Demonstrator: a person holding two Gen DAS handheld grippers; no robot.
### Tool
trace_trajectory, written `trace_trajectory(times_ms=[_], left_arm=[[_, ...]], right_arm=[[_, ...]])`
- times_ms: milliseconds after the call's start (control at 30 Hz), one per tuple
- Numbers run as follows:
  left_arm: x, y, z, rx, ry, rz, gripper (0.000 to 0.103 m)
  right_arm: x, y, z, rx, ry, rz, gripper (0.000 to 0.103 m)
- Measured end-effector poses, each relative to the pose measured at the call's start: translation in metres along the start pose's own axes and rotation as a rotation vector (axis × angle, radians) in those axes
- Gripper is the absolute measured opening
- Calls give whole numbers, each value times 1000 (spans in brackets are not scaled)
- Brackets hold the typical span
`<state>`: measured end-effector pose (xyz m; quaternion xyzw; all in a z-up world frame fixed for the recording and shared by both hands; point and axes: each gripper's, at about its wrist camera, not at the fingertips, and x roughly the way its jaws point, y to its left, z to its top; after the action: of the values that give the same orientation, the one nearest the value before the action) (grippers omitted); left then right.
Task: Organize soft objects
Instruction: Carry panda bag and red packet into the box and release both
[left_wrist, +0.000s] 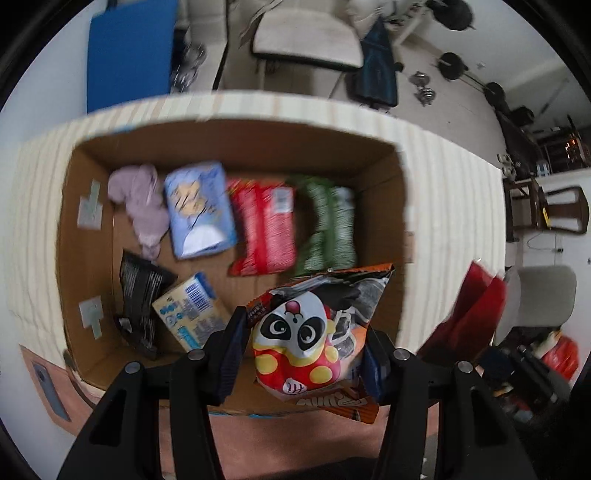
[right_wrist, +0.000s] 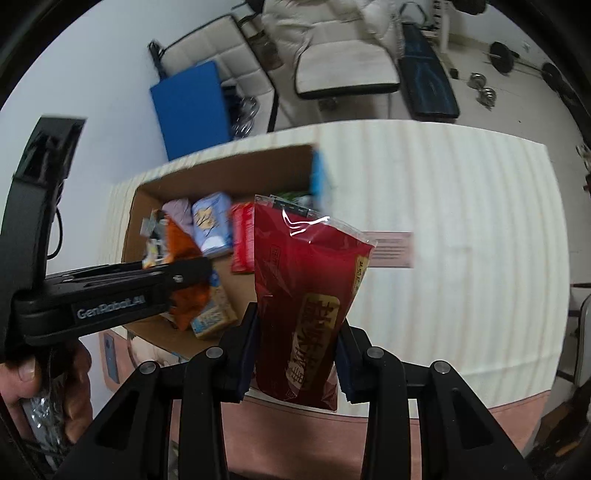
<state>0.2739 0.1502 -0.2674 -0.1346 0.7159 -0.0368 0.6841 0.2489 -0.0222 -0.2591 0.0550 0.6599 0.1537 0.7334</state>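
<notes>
My left gripper (left_wrist: 301, 354) is shut on an orange snack bag with a panda (left_wrist: 310, 332) and holds it over the near right part of an open cardboard box (left_wrist: 236, 142). In the box lie a purple cloth (left_wrist: 142, 206), a light blue pack (left_wrist: 199, 210), a red pack (left_wrist: 266, 229), a green pack (left_wrist: 327, 225), a black bag (left_wrist: 142, 295) and a yellow-blue pack (left_wrist: 192, 310). My right gripper (right_wrist: 297, 354) is shut on a dark red bag (right_wrist: 306, 291), held above the table to the right of the box (right_wrist: 221, 177). The left gripper (right_wrist: 110, 291) with its orange bag (right_wrist: 184, 258) shows over the box.
The box stands on a cream striped tablecloth (right_wrist: 461, 240) with a pink border (right_wrist: 295, 432). A phone (left_wrist: 50, 387) lies at the near left edge. A blue board (left_wrist: 129, 51), white seats (left_wrist: 306, 37), weights and chairs stand beyond the table.
</notes>
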Motion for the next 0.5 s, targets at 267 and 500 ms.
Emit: trace_trajectory(times_ms=[267,500], left_arm=[[56,32,14,-64,159,-73,53],[73,33,16,-31,220,-13,69]], right_arm=[[76,39,-6,8,108,-76,39],[120,39,-5,9,180,-152,57]])
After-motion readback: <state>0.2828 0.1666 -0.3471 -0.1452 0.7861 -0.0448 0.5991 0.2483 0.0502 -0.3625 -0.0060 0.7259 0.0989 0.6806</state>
